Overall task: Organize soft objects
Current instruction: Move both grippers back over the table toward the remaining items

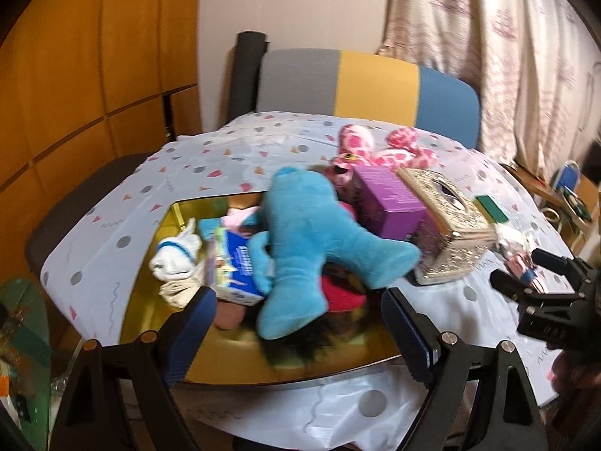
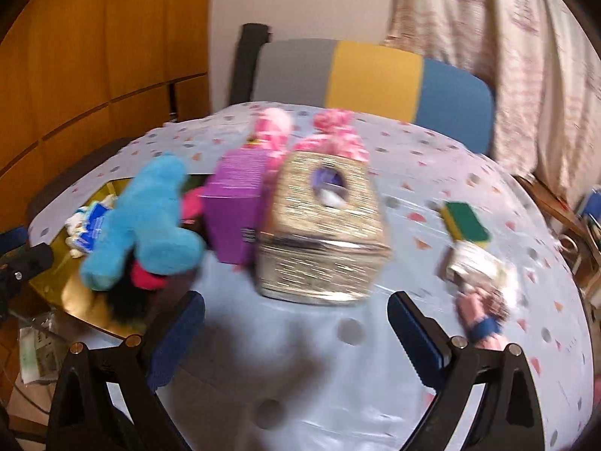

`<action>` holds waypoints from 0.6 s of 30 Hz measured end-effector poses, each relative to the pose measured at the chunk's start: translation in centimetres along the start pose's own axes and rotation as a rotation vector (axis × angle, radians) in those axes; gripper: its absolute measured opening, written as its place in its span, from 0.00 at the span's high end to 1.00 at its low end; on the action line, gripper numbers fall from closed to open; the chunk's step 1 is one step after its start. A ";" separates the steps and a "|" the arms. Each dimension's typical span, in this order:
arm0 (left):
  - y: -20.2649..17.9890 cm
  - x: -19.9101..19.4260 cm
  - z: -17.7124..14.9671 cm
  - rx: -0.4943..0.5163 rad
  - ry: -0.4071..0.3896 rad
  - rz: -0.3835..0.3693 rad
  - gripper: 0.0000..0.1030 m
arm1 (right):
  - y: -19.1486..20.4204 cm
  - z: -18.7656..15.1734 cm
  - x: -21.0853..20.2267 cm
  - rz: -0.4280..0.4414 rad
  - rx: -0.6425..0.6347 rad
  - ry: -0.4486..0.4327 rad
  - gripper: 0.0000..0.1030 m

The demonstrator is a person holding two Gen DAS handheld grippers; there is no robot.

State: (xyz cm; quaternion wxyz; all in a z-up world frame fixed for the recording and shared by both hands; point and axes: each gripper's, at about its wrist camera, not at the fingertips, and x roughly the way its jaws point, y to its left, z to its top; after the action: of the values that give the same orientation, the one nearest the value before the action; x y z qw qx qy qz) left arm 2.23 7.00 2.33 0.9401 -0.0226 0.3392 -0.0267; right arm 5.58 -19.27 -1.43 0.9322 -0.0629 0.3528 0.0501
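Note:
A blue plush toy (image 1: 311,240) lies on a pile in a gold tray (image 1: 157,300), with white socks (image 1: 176,259), a blue-and-white packet (image 1: 236,267) and red and black soft things beneath. It also shows in the right wrist view (image 2: 142,221). A pink spotted plush (image 1: 375,146) lies behind. My left gripper (image 1: 300,334) is open and empty over the tray's near edge. My right gripper (image 2: 296,334) is open and empty above the tablecloth, in front of a silver tissue box (image 2: 323,233).
A purple box (image 2: 236,210) stands beside the tissue box. A green-and-yellow sponge (image 2: 465,221), a small packet (image 2: 473,263) and a pink item with a blue band (image 2: 484,323) lie at the right. A striped chair (image 2: 375,79) stands behind the table (image 2: 300,376).

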 end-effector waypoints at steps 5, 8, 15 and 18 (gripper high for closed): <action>-2.7 0.4 0.1 0.057 0.012 -0.052 0.13 | -5.0 -1.2 -1.0 -0.089 0.074 0.013 0.03; -4.4 0.7 0.1 0.092 0.019 -0.078 0.13 | -7.7 -1.9 -1.6 -0.143 0.107 0.020 0.03; -9.3 1.8 0.1 0.200 0.046 -0.162 0.13 | -16.1 -3.9 -3.7 -0.287 0.221 0.037 0.03; -11.5 2.3 0.2 0.232 0.054 -0.201 0.13 | -19.3 -4.2 -4.5 -0.337 0.264 0.033 0.03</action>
State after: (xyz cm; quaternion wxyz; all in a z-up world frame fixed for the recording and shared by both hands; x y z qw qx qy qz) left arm 3.66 -4.59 1.70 0.9196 0.0528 0.3548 -0.1601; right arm 2.14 -39.21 -0.02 0.9217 0.0008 0.3558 -0.1543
